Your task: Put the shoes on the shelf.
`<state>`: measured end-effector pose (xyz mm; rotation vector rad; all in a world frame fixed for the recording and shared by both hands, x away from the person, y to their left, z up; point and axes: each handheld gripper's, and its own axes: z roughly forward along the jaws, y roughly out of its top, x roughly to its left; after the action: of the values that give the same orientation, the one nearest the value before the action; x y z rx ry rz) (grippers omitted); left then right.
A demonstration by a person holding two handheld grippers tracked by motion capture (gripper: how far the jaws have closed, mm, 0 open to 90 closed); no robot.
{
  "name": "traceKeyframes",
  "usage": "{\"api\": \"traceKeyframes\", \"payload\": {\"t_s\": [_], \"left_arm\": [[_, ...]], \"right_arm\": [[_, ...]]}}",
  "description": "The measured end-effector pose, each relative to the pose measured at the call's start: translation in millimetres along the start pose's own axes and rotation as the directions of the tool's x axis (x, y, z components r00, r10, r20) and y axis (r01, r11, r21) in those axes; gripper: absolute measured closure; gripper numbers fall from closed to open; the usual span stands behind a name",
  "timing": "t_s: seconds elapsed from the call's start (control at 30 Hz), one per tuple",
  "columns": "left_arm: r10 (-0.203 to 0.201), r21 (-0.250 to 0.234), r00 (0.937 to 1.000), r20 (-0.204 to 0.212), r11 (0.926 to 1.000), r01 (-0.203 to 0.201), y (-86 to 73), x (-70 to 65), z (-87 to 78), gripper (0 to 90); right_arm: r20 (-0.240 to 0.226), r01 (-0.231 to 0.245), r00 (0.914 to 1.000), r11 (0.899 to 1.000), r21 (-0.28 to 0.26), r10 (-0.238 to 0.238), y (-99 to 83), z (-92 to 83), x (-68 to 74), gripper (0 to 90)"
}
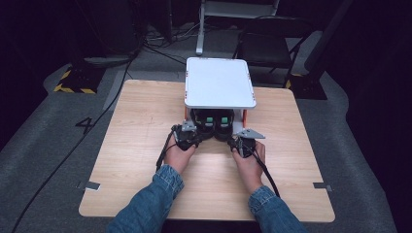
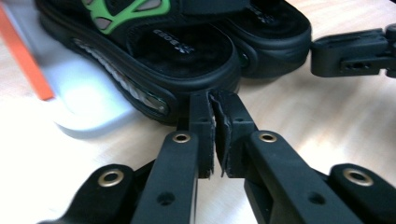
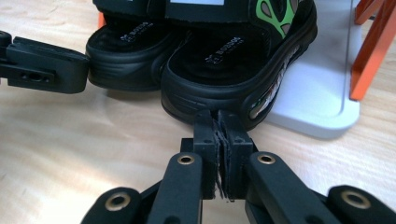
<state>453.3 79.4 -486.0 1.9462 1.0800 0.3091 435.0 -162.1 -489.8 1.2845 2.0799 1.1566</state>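
A light wooden table (image 1: 145,145) is seen from above, with a small two-level white rack (image 1: 219,82) standing at its far middle. The rack's top shelf is a white board carried on orange posts (image 3: 369,56). Under that board, on the rack's lower white tray (image 2: 88,107), a pair of black sandals with green markings is set side by side, heels pointing toward the person.

Two forearms in denim sleeves (image 1: 155,194) are stretched toward the rack from the near edge of the table. The left gripper (image 1: 187,136) is held just in front of the rack's left side, and the right gripper (image 1: 243,143) just in front of its right side.

In the left gripper view, the left sandal (image 2: 182,51) is seen overhanging the tray's front edge, and the jaws are pressed together at the rim of its heel; whether any of the rim is pinched cannot be told. In the right gripper view, the right sandal (image 3: 233,60) likewise juts past the tray, and the jaws are pressed together against its heel rim, with the same doubt about a pinch.
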Motion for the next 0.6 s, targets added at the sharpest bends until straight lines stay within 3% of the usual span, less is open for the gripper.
{"api": "traceKeyframes", "payload": {"t_s": [0.07,0.17,0.23,0.33,0.43,0.5,0.6], "left_arm": [[0.016,-0.022,0.9992,-0.037,0.9996,-0.017,4.4,3.7,1.7,81.6],[-0.005,-0.016,0.9992,-0.038,0.9999,0.005,11.8,12.7,8.2,82.0],[-0.012,-0.024,0.9978,-0.066,0.9997,0.010,14.5,19.0,12.5,80.2],[-0.034,-0.017,0.9974,-0.063,0.9993,0.033,17.6,25.6,17.0,76.6],[-0.001,-0.008,0.9954,-0.096,1.0000,0.000,23.6,28.7,22.8,77.5],[-0.002,-0.012,0.9932,-0.116,0.9999,0.001,26.4,31.1,26.5,77.5],[-0.012,-0.028,0.9939,-0.110,0.9996,0.009,26.8,34.2,31.2,77.6]], "right_arm": [[0.013,0.004,0.9999,1.000,0.001,-0.004,4.0,6.2,-0.9,86.7],[0.050,0.044,0.9978,0.999,0.007,-0.044,9.4,15.1,-1.4,85.3],[0.054,0.033,0.9980,0.999,0.012,-0.034,13.1,20.8,-4.2,83.3],[0.056,0.024,0.9981,1.000,0.014,-0.025,15.9,25.4,-6.8,82.7],[0.071,0.039,0.9967,0.999,0.020,-0.040,22.2,34.1,-8.3,82.4],[0.073,0.032,0.9968,0.999,0.017,-0.033,25.0,38.3,-10.4,81.8],[0.075,0.010,0.9972,1.000,0.015,-0.011,28.3,42.9,-15.0,81.0]]}}
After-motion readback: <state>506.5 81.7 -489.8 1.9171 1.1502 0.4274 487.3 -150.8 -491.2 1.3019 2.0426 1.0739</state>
